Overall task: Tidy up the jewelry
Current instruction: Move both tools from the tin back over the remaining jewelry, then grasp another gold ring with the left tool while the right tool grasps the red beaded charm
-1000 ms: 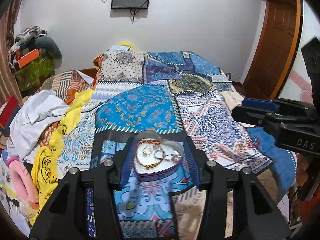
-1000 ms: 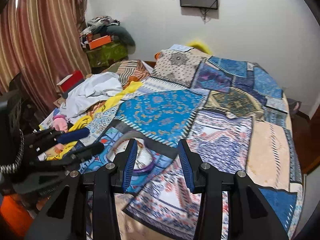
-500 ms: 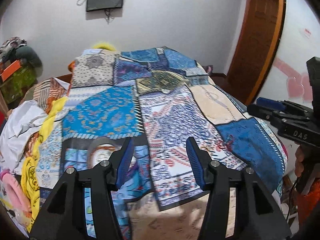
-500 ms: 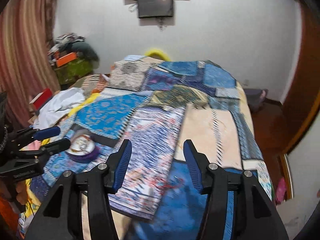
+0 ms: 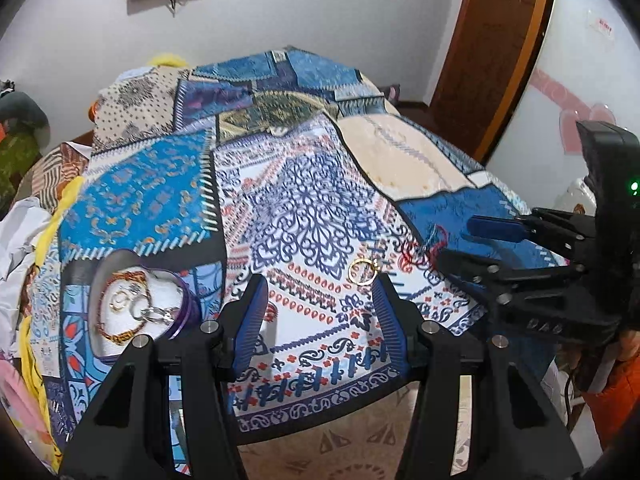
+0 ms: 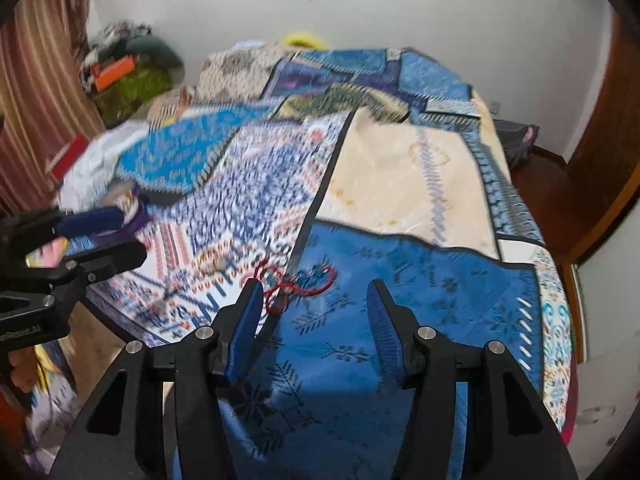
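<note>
Now both tools tilt steeply down over a bed [image 5: 420,160] spread with a patchwork quilt of printed cotton panels. The left hand-held gripper [image 5: 318,300] hangs above the near part of the white, blue and red patterned panel, its ribbed blue pads standing roughly half apart with nothing between them. A thin gold ring [image 5: 363,271] lies flat on that panel just beyond the tip of the right-hand finger, not touching it. To the near left sits a heart-shaped jewelry box [image 5: 136,308] with a purple wall and white lining, holding a gold chain bracelet and several small gold and silver rings.

The right hand-held gripper [image 6: 316,304] points down at the solid blue panel on the right side of the bed; its jaws have just been opening and stand about half apart, empty. A red thread bracelet [image 6: 298,278], looped and tangled, lies on the seam between the patterned and blue panels, right at the tip of the left-hand finger; whether it touches is unclear through the blur. In the left wrist view the right tool shows at the right edge with an orange sleeve [image 5: 616,392] below it.
</note>
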A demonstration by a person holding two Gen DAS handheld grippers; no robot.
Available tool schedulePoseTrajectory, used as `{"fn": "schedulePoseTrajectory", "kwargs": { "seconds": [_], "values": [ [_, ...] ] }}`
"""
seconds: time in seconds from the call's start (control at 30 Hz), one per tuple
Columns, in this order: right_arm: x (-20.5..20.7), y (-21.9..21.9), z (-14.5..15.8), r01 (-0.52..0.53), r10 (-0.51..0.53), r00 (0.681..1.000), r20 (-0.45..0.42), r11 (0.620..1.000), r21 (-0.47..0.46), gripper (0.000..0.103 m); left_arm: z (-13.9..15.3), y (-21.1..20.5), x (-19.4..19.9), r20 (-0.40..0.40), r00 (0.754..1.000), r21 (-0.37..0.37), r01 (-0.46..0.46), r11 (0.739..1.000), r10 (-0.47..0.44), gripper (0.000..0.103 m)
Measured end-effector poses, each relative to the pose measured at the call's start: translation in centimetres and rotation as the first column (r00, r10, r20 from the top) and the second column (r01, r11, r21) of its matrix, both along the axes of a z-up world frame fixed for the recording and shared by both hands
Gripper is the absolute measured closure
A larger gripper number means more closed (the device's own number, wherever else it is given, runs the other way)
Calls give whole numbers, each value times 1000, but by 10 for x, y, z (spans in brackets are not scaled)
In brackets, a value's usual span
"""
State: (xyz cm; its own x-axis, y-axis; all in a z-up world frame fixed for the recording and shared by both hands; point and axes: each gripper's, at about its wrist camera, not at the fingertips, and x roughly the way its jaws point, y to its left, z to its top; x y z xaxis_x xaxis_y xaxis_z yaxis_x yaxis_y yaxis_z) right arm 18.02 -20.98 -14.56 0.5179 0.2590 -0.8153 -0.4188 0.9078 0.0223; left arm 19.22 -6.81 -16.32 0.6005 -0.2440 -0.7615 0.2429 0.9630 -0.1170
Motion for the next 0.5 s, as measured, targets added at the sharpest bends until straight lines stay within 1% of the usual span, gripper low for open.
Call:
{"fn": "schedulePoseTrajectory", "kwargs": {
  "seconds": [0.07,0.1,0.27,0.37,0.43,0.5],
  "values": [
    [0,5,-8,-23,23,1000,-4,999,-30,53,-5,-1,2,-16,1000,8,9,1000,-9,50],
    [2,7,-10,-33,32,999,-4,999,-28,53,-8,-2,4,-23,1000,11,12,1000,-12,50],
    [8,2,-13,-64,64,998,-20,998,28,53,-17,-3,10,-52,998,9,20,1000,-20,50],
    [10,3,-15,-71,71,997,-14,997,44,54,-23,-7,14,-71,997,3,30,1000,-29,50],
    [9,3,-16,-72,72,997,-1,997,40,59,-26,-11,16,-78,996,0,39,999,-39,50],
    [10,3,-17,-70,70,998,2,997,45,73,-27,-17,17,-74,996,6,53,999,-52,50]
  ]
}}
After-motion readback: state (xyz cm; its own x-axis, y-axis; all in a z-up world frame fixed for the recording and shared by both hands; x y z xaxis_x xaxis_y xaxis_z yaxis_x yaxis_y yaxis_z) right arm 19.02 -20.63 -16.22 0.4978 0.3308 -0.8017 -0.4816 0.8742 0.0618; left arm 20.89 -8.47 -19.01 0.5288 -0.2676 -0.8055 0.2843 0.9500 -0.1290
